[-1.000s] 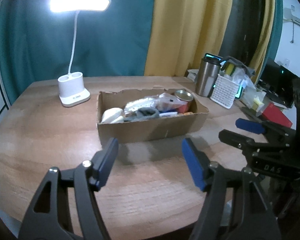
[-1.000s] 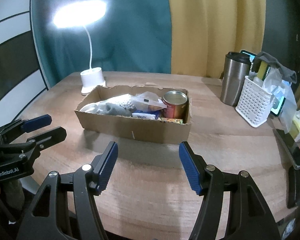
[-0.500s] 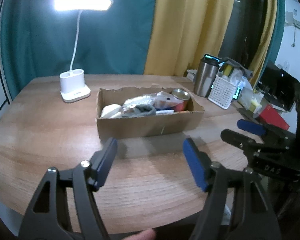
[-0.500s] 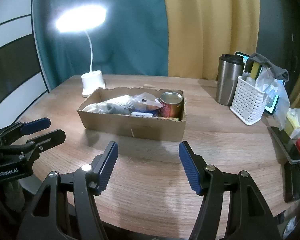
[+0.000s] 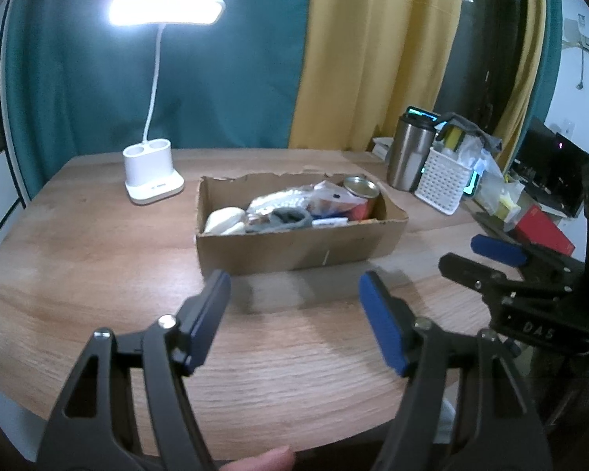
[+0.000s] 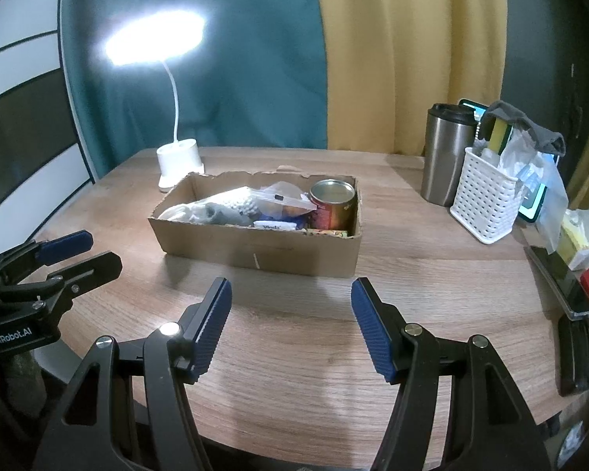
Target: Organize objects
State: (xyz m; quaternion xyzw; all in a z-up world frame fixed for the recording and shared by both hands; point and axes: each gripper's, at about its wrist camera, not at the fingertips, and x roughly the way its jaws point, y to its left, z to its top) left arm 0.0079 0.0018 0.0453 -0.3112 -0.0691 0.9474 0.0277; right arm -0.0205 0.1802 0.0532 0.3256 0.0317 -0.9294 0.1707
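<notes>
A shallow cardboard box sits mid-table. It holds a red can, a clear zip bag, a grey sock, a white lump and small packets. My left gripper hovers open over bare wood in front of the box, nothing between its blue pads. My right gripper is also open and empty, just short of the box's near wall. Each gripper shows at the edge of the other's view: the right gripper and the left gripper.
A lit white desk lamp stands behind the box to the left. At the right are a steel tumbler, a white basket of oddments, a phone and a red box. The table's front edge is close.
Both views have drawn back slightly from the box, so it looks a little smaller. A fingertip has come into the left view's bottom edge. The jaws look unchanged.
</notes>
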